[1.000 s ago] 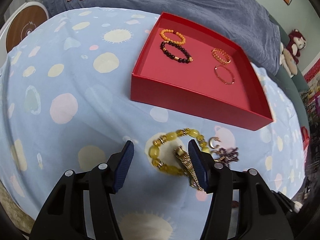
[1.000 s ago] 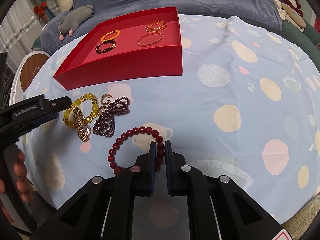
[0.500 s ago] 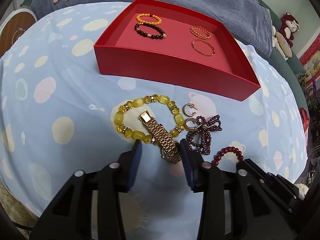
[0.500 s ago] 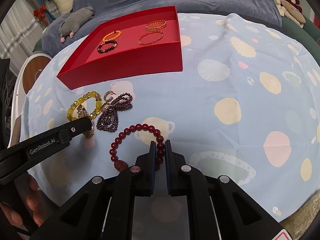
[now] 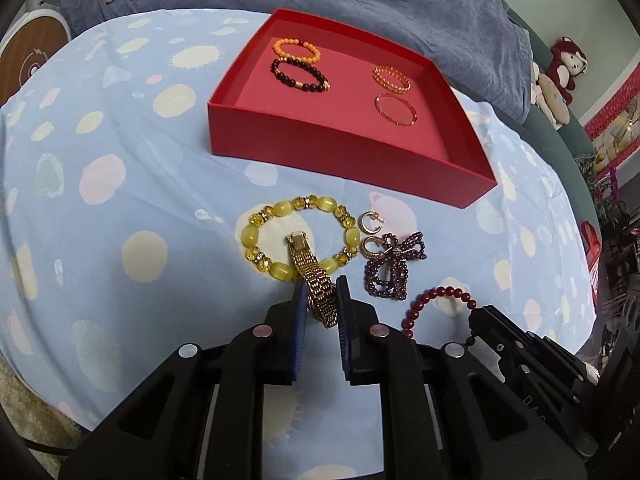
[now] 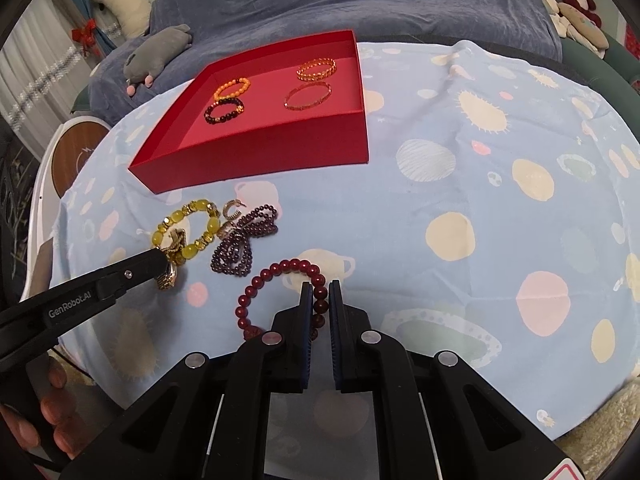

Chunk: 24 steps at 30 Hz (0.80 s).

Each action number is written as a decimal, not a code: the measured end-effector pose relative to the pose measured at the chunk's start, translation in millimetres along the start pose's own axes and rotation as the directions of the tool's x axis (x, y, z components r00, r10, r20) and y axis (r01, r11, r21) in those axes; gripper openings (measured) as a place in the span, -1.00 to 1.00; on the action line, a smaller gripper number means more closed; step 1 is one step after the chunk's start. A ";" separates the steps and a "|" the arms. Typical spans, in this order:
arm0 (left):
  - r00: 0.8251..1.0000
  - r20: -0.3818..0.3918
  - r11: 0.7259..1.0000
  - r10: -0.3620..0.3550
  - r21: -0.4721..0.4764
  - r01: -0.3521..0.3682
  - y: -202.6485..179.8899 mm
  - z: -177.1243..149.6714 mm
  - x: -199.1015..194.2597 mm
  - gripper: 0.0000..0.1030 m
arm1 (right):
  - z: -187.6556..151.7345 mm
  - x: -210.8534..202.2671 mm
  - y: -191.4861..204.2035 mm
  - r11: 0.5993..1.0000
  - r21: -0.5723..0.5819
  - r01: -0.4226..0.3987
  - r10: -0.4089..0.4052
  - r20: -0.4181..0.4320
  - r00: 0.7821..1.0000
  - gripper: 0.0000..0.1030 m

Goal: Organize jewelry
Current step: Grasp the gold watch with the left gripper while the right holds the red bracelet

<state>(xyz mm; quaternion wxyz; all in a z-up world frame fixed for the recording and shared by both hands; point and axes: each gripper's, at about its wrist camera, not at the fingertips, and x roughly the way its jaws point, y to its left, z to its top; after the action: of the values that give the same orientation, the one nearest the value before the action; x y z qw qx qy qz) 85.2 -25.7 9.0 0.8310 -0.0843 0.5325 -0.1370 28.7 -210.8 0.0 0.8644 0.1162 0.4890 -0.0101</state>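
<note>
A gold watch (image 5: 306,258) lies across a yellow bead bracelet (image 5: 280,210) on the spotted cloth. My left gripper (image 5: 320,284) is closing on the watch band, and its pads touch both sides of the band. The same gripper (image 6: 160,264) shows in the right wrist view, at the watch. My right gripper (image 6: 320,286) is shut on a bead of the red bead bracelet (image 6: 280,268), which rests on the cloth. A purple bead string (image 5: 386,276) and two gold earrings (image 5: 370,222) lie between the two bracelets. The red box (image 5: 344,152) behind them holds several bracelets.
A blue-covered sofa (image 5: 360,4) with plush toys (image 6: 156,54) runs behind the table. A round wooden stool (image 6: 78,156) stands beyond the table's left edge. A hand (image 6: 36,420) holds the left gripper at the near left corner.
The left gripper's jaws narrowed from wide apart to tight around the gold watch band, after drawing back from the yellow bracelet. The right gripper kept still on the red bracelet.
</note>
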 end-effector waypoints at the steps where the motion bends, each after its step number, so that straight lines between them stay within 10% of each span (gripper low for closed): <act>1: 1.000 0.006 1.000 -0.004 -0.002 0.004 0.9 0.7 -3.7 -0.73 | 0.8 -2.2 0.4 1.000 0.000 -0.003 0.003 0.005 1.000 -0.85; 5: 1.000 0.028 1.000 -0.012 -0.009 0.012 1.3 3.5 -17.3 -1.00 | 3.5 -9.8 4.2 1.000 -0.003 -0.014 0.014 0.023 1.000 -0.85; 17: 0.999 0.030 0.999 -0.039 -0.013 0.039 0.0 6.8 -21.1 -0.98 | 10.6 -20.7 11.9 0.999 -0.017 -0.028 0.028 0.049 0.998 -0.97; 21: 1.000 0.024 0.999 -0.001 -0.042 0.002 1.5 5.0 -6.0 -0.19 | 8.1 -17.8 10.2 1.000 -0.012 -0.027 0.028 0.038 0.999 -0.97; 24: 1.000 0.008 0.999 0.017 -0.051 -0.016 2.1 4.0 3.2 -0.16 | 7.2 -15.3 10.4 1.000 -0.014 -0.027 0.027 0.030 0.999 -0.97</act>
<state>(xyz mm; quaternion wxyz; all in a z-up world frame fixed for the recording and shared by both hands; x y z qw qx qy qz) 90.4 -24.7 7.3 0.8320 -0.1016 0.5328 -0.1163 28.1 -203.7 18.6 0.8726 0.1168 0.4742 0.0030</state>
